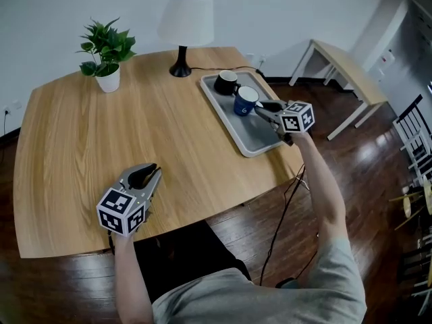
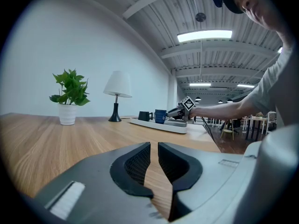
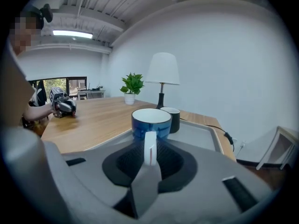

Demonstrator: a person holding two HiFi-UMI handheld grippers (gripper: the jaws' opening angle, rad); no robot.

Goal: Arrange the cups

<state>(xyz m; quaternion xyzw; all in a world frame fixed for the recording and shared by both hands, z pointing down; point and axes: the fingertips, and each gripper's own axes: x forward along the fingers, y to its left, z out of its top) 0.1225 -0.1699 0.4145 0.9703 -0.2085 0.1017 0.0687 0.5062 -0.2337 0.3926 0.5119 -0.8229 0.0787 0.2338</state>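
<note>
The left claw (image 1: pixel 154 170) rests on the wooden table (image 1: pixel 74 147), near the front edge. It is pinched almost shut, with only a thin slit and nothing in it. Far back stand a green plant (image 1: pixel 106 49) and a white lamp (image 1: pixel 185 25). To the right lies a gray tray (image 1: pixel 266 144). On it stand a black cup (image 1: pixel 226 82) and, just beside it, a blue cup (image 1: pixel 246 100). The right claw (image 1: pixel 260 108) is clenched on the blue cup's white handle (image 3: pixel 149 148).
</note>
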